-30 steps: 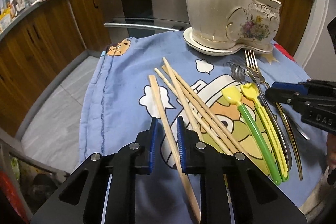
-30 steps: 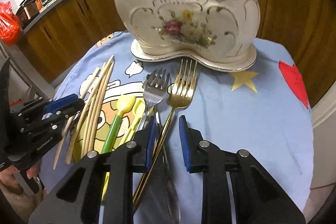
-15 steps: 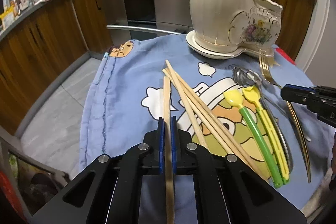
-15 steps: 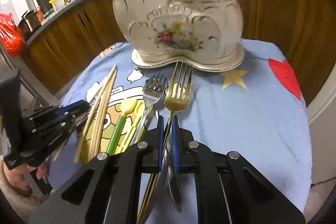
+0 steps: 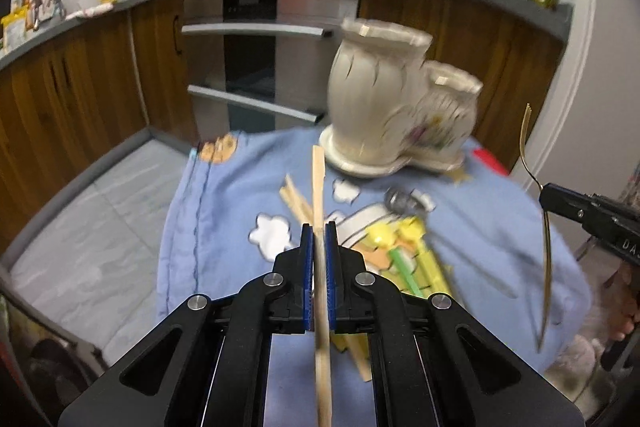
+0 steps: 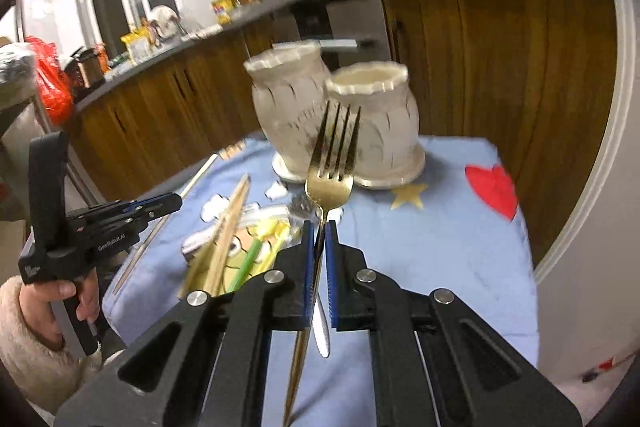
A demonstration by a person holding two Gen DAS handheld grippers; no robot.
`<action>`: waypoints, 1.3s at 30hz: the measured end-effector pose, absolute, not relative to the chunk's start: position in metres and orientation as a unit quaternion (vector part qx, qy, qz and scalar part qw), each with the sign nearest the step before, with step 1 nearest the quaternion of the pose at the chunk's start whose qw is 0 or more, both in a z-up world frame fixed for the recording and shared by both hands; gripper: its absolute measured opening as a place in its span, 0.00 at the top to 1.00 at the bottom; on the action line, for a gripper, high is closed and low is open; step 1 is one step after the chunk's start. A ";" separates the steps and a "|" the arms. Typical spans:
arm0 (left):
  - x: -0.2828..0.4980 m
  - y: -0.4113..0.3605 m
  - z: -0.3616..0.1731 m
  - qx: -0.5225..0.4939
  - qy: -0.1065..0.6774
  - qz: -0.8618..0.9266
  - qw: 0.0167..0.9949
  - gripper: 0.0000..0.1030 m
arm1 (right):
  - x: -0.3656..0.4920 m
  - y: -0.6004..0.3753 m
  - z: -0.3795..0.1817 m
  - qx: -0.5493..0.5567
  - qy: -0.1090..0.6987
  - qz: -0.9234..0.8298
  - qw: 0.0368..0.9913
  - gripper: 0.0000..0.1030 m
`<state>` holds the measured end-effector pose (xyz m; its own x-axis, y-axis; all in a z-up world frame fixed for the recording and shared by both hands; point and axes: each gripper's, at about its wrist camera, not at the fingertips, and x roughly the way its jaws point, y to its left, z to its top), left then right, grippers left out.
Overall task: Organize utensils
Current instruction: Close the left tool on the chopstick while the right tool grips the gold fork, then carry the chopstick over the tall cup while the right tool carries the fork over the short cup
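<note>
My left gripper is shut on a wooden chopstick and holds it above the blue cloth, tip toward the cream ceramic holder. My right gripper is shut on a gold fork, tines up, lifted in front of the two-pot holder. In the left wrist view the fork hangs at the right in the right gripper. More chopsticks, a green spoon, a yellow spoon and a silver fork lie on the cloth.
The blue cartoon cloth covers a small table. Wooden cabinets and an oven stand behind it. The tiled floor lies to the left. The left gripper and the hand holding it are at the left of the right wrist view.
Both grippers have lifted off the cloth, the left with the chopstick, the right with the gold fork. A second ago both were open around these utensils, then shut on them.
</note>
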<state>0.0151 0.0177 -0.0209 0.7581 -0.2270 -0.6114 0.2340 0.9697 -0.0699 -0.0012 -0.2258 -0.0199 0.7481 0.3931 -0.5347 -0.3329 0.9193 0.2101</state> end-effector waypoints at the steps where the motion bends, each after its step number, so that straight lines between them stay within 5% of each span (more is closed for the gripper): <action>1: 0.013 0.017 -0.017 0.005 0.319 -0.124 0.939 0.94 | -0.004 -0.226 -0.017 0.048 0.287 0.194 0.937 0.95; 10: 0.008 0.011 0.020 -0.004 0.267 -0.140 0.953 0.94 | -0.017 -0.225 0.011 0.011 0.207 0.184 0.961 0.96; 30: 0.018 0.009 0.035 -0.017 0.242 -0.161 0.957 0.94 | -0.018 -0.227 0.037 0.002 0.179 0.197 0.964 0.96; 39: 0.057 -0.003 0.090 -0.046 0.153 -0.203 0.966 0.94 | 0.007 -0.223 0.087 -0.027 0.132 0.198 0.971 0.96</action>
